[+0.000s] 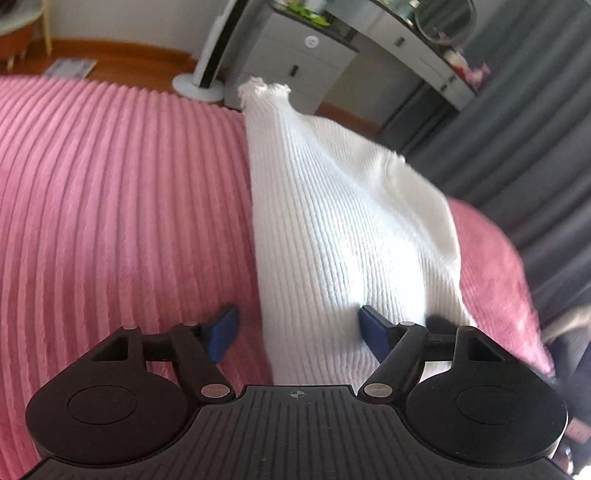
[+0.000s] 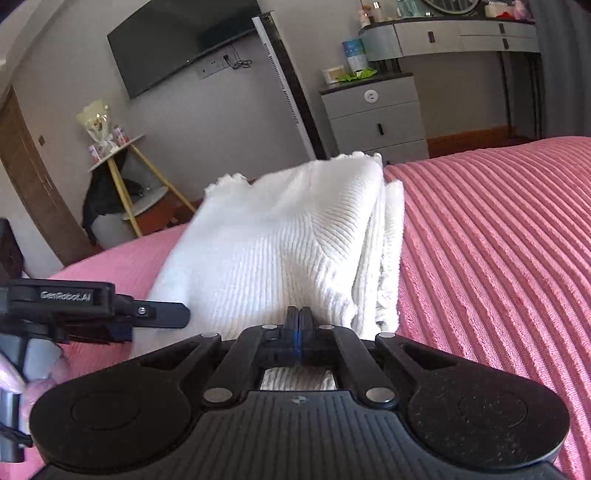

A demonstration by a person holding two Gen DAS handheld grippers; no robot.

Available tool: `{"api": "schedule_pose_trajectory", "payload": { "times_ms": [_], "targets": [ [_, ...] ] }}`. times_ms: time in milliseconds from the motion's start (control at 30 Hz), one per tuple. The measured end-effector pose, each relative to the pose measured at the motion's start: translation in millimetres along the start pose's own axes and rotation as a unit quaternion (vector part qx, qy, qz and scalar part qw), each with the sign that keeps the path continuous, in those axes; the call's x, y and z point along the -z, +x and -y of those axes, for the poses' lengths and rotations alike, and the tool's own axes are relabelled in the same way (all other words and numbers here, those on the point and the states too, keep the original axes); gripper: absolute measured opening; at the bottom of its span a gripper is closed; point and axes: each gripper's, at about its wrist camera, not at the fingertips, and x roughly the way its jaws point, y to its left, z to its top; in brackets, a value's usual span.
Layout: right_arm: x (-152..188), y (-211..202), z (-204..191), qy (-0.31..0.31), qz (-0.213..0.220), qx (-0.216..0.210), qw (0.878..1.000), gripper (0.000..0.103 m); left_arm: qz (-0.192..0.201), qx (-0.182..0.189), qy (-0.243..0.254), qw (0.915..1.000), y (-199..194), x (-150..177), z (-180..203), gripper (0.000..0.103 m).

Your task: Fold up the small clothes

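A white ribbed knit garment (image 1: 340, 229) lies folded lengthwise on the pink ribbed bedspread (image 1: 110, 203). My left gripper (image 1: 299, 332) is open, its blue pads spread over the garment's near left edge, the right pad touching the cloth. In the right wrist view the garment (image 2: 280, 251) shows stacked folded layers along its right side. My right gripper (image 2: 300, 325) is shut on the garment's near edge, with knit visible behind the closed fingers. The left gripper (image 2: 162, 314) also shows there, at the garment's near left corner.
The bedspread (image 2: 498, 258) reaches right. Beyond the bed's far edge stand a grey drawer cabinet (image 2: 376, 122), a white tower fan (image 2: 288, 88), a dressing table (image 2: 461, 33), a wall TV (image 2: 181, 40) and a round side table (image 2: 118, 151). Dark curtains (image 1: 517, 155) hang at right.
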Motion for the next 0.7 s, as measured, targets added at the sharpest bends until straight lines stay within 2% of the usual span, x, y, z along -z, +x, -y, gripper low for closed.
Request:
{"api": "schedule_pose_trajectory", "payload": {
  "times_ms": [100,167,233,367,400,433,700],
  "targets": [
    [-7.9,-15.7,3.1,0.018,0.005,-0.008,1.000,0.011,0.008,0.010,-0.014,0.9998,-7.6,-4.4,-8.2,0.078],
    [-9.8,-19.8,-0.7,0.019,0.016,-0.007,1.000,0.029,0.015,0.009,-0.012,0.9998,-11.0,-5.8,-4.8,0.076],
    [-17.3,-19.1,-1.5,0.018,0.021,-0.010,1.000,0.035,0.019,0.012,-0.011,0.9997,-11.7,-9.0,0.0,0.076],
    [-23.2,-19.3,-3.1,0.004,0.018,0.006,1.000,0.041,0.020,0.010,-0.017,0.9996,-10.5,-14.5,2.1,0.076],
    [-24.3,-19.3,-3.3,-0.001,0.018,0.012,1.000,0.045,0.022,0.010,-0.016,0.9996,-10.6,-15.2,2.9,0.076],
    [-25.1,-18.9,-3.1,-0.003,0.016,0.022,1.000,0.054,0.020,0.009,-0.014,0.9997,-10.2,-15.5,3.5,0.076],
    [-23.2,-9.5,7.9,0.014,-0.007,0.028,0.999,0.055,0.010,-0.022,0.009,0.9997,-4.3,-13.3,12.2,0.078]
  ]
}}
